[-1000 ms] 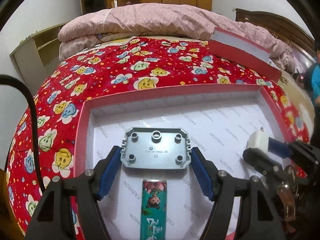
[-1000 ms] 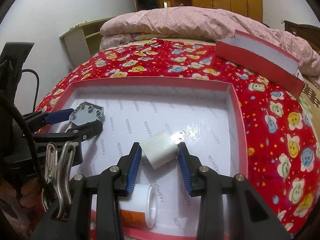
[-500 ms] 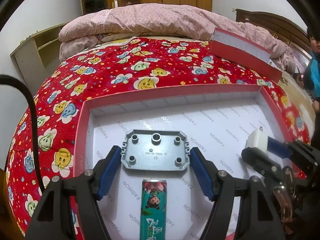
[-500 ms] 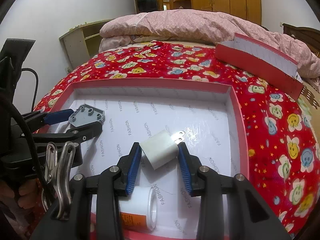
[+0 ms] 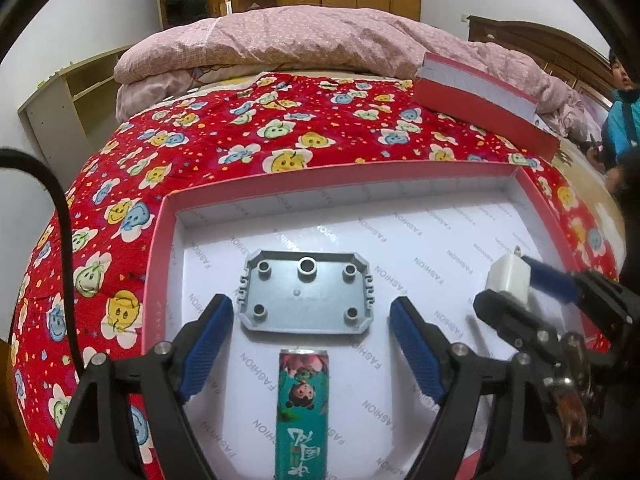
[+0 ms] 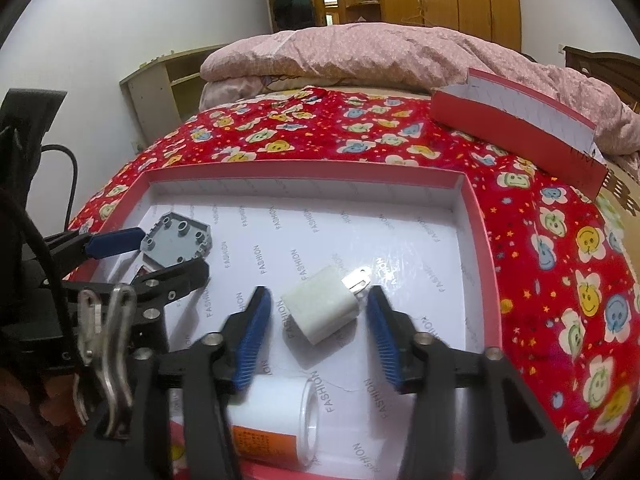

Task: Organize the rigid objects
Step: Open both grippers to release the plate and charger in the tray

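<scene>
A shallow red box (image 5: 360, 168) with a white lining lies on the flowered quilt. A grey plastic plate (image 5: 306, 296) rests flat on its floor. My left gripper (image 5: 310, 302) straddles the plate with its jaws opening, and both blue pads stand clear of the plate's sides. A white charger plug (image 6: 320, 308) lies on the lining between the blue pads of my right gripper (image 6: 318, 294). Its jaws are opening too, with a gap on each side. The right wrist view also shows the plate (image 6: 178, 240) at the box's left.
A green drink can (image 5: 302, 408) lies just behind the plate, and a white bottle (image 6: 272, 428) with an orange label lies below the charger. The red lid (image 6: 516, 128) sits at the back right near a pink duvet (image 5: 320, 40). A person (image 5: 624, 116) is at the far right.
Both grippers have widened. The left pads have let go of the grey plate and the right pads have let go of the white charger. Neither hand has shifted.
</scene>
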